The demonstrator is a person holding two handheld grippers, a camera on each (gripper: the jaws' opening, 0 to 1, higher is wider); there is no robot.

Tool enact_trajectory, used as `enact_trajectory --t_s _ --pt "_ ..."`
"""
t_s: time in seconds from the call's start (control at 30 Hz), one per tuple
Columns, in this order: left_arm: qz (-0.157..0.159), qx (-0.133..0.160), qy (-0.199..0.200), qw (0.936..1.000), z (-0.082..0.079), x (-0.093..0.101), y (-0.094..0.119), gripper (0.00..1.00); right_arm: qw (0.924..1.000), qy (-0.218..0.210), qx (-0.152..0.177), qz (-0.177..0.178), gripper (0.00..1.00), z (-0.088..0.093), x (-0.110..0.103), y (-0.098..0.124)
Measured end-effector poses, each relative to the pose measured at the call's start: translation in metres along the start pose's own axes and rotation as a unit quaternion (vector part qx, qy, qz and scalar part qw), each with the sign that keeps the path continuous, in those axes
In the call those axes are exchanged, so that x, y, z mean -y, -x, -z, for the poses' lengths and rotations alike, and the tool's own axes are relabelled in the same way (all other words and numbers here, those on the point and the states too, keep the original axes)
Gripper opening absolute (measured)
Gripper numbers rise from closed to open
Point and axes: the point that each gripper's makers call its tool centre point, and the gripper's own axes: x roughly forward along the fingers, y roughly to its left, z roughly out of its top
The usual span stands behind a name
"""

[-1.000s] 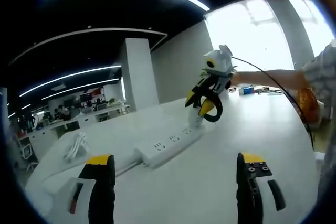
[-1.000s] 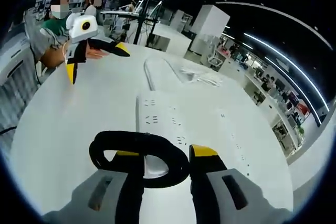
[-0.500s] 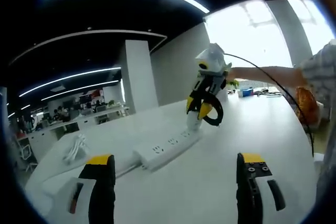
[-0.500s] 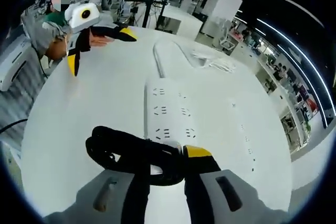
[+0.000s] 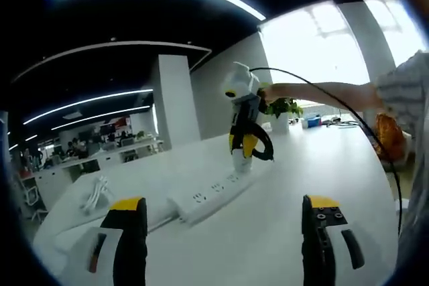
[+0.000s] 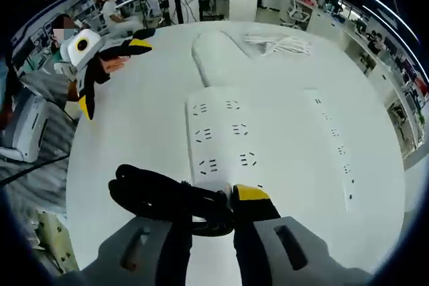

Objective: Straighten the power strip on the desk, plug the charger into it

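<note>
A white power strip lies slantwise on the white desk; in the right gripper view the power strip runs straight away from my jaws. My right gripper is shut on the charger, whose white body touches the strip's far end. The charger's black cable loops over my left jaw. In the left gripper view the right gripper stands nearly upright over that end. My left gripper hangs open and apart from the strip, and the left gripper also appears beyond the desk's edge.
A bundle of white cable lies at the far side of the desk. A second row of sockets runs along the right. The strip's white cord curves away behind it. A person's arm reaches in; seated people are beyond the desk.
My right gripper has swung more upright and moved along the strip's end with the charger. Its view now looks more steeply down on the strip. The left gripper has stayed open and still.
</note>
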Motion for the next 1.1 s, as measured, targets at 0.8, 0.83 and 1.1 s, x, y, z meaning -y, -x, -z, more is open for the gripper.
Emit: enact_trajectory --t_s 0.8,0.83,1.1 --pt "-0.007 -0.021 0.034 0.9992 0.007 0.004 -0.005 0.97 0.9864 0.060 0.146 0.046 0.21 0.006 -0.016 -0.002" --pt "-0.007 -0.019 0.033 0.9992 0.005 0.004 -0.004 0.97 0.9879 0.052 0.139 0.044 0.21 0.003 -0.015 -0.003" --pt "-0.011 -0.009 0.034 0.9993 -0.005 0.013 0.002 0.97 0.9976 -0.044 0.041 -0.034 0.21 0.000 -0.007 -0.010"
